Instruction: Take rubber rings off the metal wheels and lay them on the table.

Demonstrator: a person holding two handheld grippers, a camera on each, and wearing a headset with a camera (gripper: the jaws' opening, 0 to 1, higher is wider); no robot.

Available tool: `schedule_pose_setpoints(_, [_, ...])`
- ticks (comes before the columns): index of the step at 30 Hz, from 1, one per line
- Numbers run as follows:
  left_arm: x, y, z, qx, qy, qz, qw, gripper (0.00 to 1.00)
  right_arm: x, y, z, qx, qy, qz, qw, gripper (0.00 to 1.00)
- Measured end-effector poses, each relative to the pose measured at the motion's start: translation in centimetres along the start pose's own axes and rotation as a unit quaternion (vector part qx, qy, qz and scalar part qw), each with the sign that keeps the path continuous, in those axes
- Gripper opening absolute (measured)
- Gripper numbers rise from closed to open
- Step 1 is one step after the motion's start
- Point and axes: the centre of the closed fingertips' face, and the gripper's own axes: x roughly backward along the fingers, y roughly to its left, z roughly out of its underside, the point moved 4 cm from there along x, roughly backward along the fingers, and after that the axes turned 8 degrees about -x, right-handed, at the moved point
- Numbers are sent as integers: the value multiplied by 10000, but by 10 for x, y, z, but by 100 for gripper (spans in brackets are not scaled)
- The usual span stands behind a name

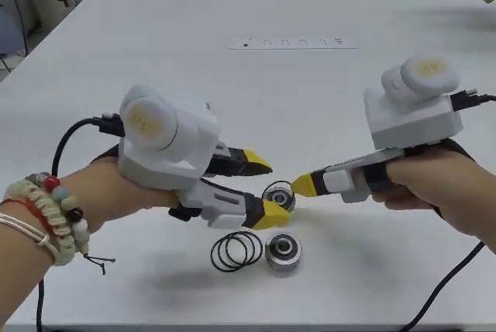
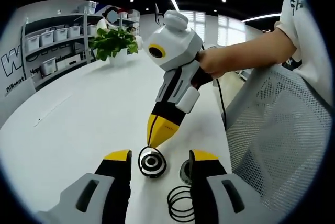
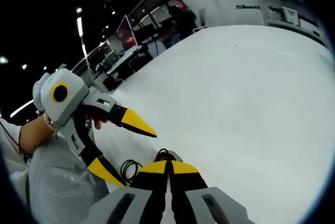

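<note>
1. White desk (image 1: pixel 232 84) takes up most of the room in front of the person. A green plant (image 2: pixel 112 41) stands far down it. The shelves behind the plant are too blurry to read.
2. The left hand-held gripper (image 1: pixel 263 188) has its two yellow-tipped jaws wide apart. One jaw is on each side of a metal wheel (image 1: pixel 279 196) that lies on the desk near the person.
3. The right hand-held gripper (image 1: pixel 304 185) has its jaws pressed together. Its tip is right at the black rubber ring (image 2: pixel 140 161) on that wheel. I cannot tell if it nips the ring or only touches it.
4. In the right gripper view, that gripper's own jaws hide most of this wheel.
5. A second metal wheel (image 1: pixel 283 250) lies closer to the person. In the left gripper view it is half hidden behind one jaw.
6. Some loose rubber rings (image 1: pixel 236 250) lie flat on the desk just beside the second wheel. They lie over each other, so they are hard to count.
</note>
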Motion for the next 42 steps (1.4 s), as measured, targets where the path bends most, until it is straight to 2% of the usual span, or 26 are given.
schedule_pose_setpoints(4, [11,3,-11,-211,73,0,9998,50,3,3,-5,-19,-130,-65,9999,0])
schedule_pose_setpoints(9, [30,0,-29,-407,-38,11,9992,63,6,7,-10,-33,-220,-143,9997,0])
schedule_pose_setpoints(12, [45,-4,-37,-561,-81,-40,9984,64,7,9,-12,3,-272,-149,9995,0])
schedule_pose_setpoints(14, [53,-6,-39,-594,-75,-66,9982,64,8,10,-13,15,-292,-160,9994,0])
schedule_pose_setpoints(21, [85,-15,-38,-712,-80,-390,9967,67,10,15,-16,36,-337,-238,9991,0])
schedule_pose_setpoints(24, [95,-19,-37,-646,-82,-476,9967,68,9,17,-15,69,-311,-250,9992,0])
schedule_pose_setpoints(26, [102,-23,-33,-628,-4,-538,9966,69,9,17,-15,91,-281,-245,9993,0])
schedule_pose_setpoints(30, [116,-27,-29,-511,6,-814,9954,71,8,20,-13,96,-238,-284,9993,0])
schedule_pose_setpoints(34, [124,-40,-30,-444,-22,-977,9942,75,5,25,-11,138,-158,-350,9992,0])
schedule_pose_setpoints(42, [149,-48,-9,-219,34,-1276,9916,77,0,35,-4,272,54,-485,9984,0])
